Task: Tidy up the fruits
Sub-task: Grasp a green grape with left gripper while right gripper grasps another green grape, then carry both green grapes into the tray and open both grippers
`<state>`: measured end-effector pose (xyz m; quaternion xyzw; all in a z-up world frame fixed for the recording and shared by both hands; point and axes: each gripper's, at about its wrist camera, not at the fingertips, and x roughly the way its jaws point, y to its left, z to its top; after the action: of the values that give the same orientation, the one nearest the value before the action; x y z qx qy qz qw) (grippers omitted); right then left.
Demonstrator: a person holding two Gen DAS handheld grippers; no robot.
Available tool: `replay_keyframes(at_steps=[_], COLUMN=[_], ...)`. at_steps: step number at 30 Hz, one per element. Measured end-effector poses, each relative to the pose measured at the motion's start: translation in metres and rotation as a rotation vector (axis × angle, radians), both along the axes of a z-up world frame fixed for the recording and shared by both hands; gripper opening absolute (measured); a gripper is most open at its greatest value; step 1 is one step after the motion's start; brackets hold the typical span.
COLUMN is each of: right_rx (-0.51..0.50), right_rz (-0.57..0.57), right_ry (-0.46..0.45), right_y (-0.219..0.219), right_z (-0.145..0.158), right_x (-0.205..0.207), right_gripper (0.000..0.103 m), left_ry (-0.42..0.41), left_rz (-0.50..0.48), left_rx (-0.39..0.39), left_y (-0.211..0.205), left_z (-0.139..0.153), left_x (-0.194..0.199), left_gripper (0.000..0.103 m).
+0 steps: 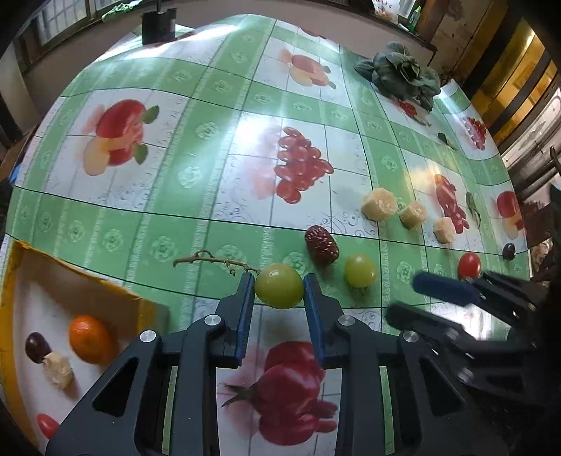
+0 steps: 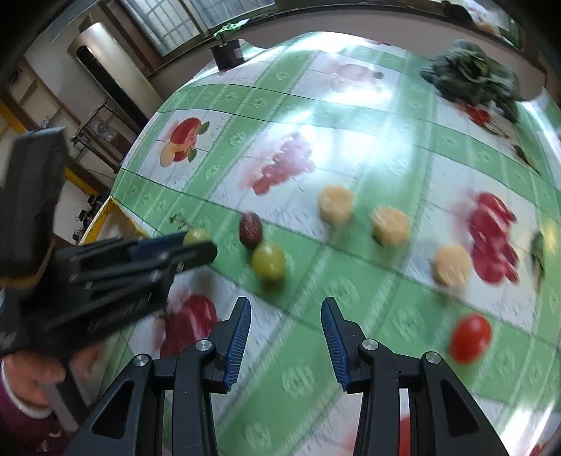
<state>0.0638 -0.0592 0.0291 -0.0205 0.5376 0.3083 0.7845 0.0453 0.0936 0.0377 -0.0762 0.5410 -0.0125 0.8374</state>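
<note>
A green grape [image 1: 278, 286] lies on the fruit-print tablecloth, and my left gripper [image 1: 278, 280] is shut on it, with a blue pad against each side. A bare stem [image 1: 210, 259] lies just left of it. From the right wrist view the same grape [image 2: 196, 235] peeks out at the left gripper's tips. My right gripper [image 2: 285, 303] hovers open over the cloth with nothing between its fingers; it also shows as a blur [image 1: 403, 296]. Ahead of it sit a second green grape [image 2: 268, 261], a red date [image 2: 250, 228] and a cherry tomato [image 2: 470, 338].
An orange-rimmed tray [image 1: 70, 268] at lower left holds a small orange [image 1: 90, 338], a dark grape [image 1: 36, 347], a pale chunk [image 1: 59, 370] and a cherry tomato [image 1: 47, 425]. Three pale chunks [image 1: 379, 204], a dark grape [image 1: 509, 251], leafy greens [image 1: 403, 73] and a black box [image 1: 158, 26] lie farther off.
</note>
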Motion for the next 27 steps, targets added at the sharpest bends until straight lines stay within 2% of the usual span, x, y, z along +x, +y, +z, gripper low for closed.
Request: replay_keyframes(at_steps=[4,6,8,12,19,27], right_rx=[-0.013,-0.042,-0.059,-0.111,-0.035,0.007], right_rz=[0.031,0.026,0.038,0.073,0.036,0.093], right_ry=[-0.012,-0.012,-0.025,-0.043,-0.014,-0.029], right_y=[0.022,0.030,0.034,0.035,0.014,0.039], right_z=[-0.006,-0.013,-0.013,-0.009,0.010,0.031], right_x=[0.012,0.018,0.021,0.013,-0.009,-0.045], right_gripper=[0.040,0.035,0.025,0.023,0.023,0.023], left_ry=[-0.028,-0.041,-0.052,-0.072,-0.078,-0.084], left_rz=[-0.001,0.002,0.011,0.049,0.099,0.148], left_rx=[0.019,0.035,0.049,0.061,0.083,0.089], left_y=[0.003,0.005,0.010,0.024,0.047,0.076], left_z=[0.014,0.020,0.027,0.037,0.046,0.056], left_x=[-0.008,-0.012,-0.016,-0.027,-0.052,-0.083], left_gripper=[0.027,0.027,0.027,0.027,0.027,0.027])
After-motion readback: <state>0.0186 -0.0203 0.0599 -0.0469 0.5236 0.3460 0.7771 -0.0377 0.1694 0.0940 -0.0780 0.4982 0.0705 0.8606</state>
